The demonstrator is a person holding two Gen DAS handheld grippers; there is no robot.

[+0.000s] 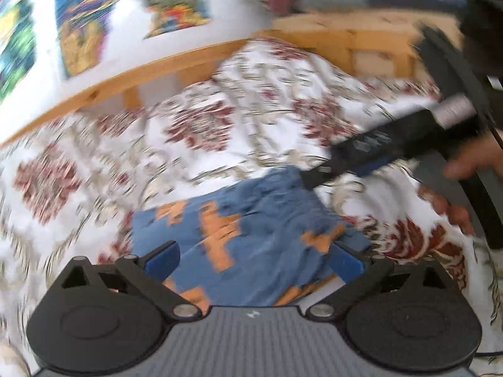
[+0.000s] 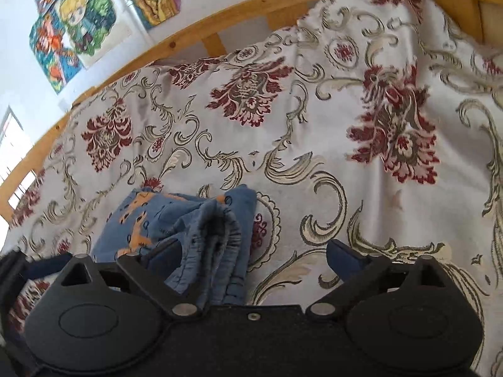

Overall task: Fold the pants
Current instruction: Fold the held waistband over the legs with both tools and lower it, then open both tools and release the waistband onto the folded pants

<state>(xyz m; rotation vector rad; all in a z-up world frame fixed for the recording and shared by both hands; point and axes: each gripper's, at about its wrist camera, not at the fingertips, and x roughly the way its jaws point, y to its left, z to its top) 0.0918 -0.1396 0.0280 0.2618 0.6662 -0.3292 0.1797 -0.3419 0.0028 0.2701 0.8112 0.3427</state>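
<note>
The blue pants (image 1: pixel 251 235) with orange shapes lie in a folded bundle on the bedspread. The left wrist view is blurred by motion. My left gripper (image 1: pixel 254 262) is open, its blue pads wide apart with the bundle lying between them. My right gripper (image 1: pixel 393 144), held by a hand (image 1: pixel 471 163), reaches in from the right, its tip at the bundle's far edge. In the right wrist view the pants (image 2: pixel 176 220) show their gathered elastic band (image 2: pixel 220 229) toward the camera. My right gripper (image 2: pixel 253 257) is open, and the cloth lies beside its left finger (image 2: pixel 163 257).
A white bedspread (image 2: pixel 314 125) with red flowers and beige scrolls covers the bed. A wooden bed frame (image 2: pixel 220 12) runs along the far side. Colourful pictures (image 2: pixel 75 25) hang on the white wall, and a window (image 2: pixel 12 157) shows at the left.
</note>
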